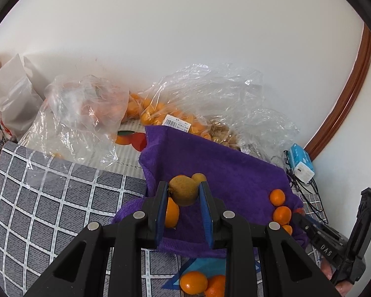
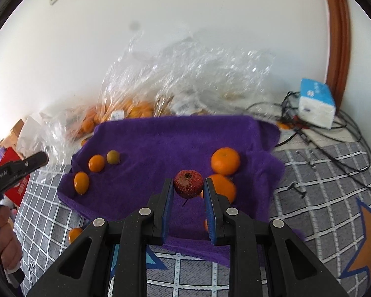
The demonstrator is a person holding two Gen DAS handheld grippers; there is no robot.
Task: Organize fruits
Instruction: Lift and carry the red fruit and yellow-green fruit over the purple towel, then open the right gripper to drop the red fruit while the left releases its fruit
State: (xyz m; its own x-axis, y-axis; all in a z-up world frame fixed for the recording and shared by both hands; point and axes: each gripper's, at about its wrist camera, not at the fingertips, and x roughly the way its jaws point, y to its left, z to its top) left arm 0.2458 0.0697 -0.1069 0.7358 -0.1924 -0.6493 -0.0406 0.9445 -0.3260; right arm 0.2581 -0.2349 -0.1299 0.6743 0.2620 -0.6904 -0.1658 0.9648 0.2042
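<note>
My left gripper (image 1: 184, 189) is shut on a brown-green oval fruit (image 1: 183, 193), held above a purple towel (image 1: 222, 163). A similar small fruit (image 1: 198, 178) lies just behind it, and an orange kumquat (image 1: 172, 212) shows beside the left finger. Three kumquats (image 1: 282, 214) sit at the towel's right edge. My right gripper (image 2: 188, 185) is shut on a red speckled fruit (image 2: 188, 184) over the same purple towel (image 2: 160, 143). Two tangerines (image 2: 225, 160) lie right of it. At the towel's left lie two kumquats (image 2: 96, 163) and a greenish one (image 2: 113, 157).
Clear plastic bags of orange fruit (image 1: 158, 113) (image 2: 126, 109) stand behind the towel by the wall. A tissue box (image 2: 316, 104) and cables (image 2: 321, 136) lie at the right. The grey checked bedspread (image 1: 49, 198) carries loose kumquats (image 1: 193, 282). A hand (image 2: 5, 235) is at the left.
</note>
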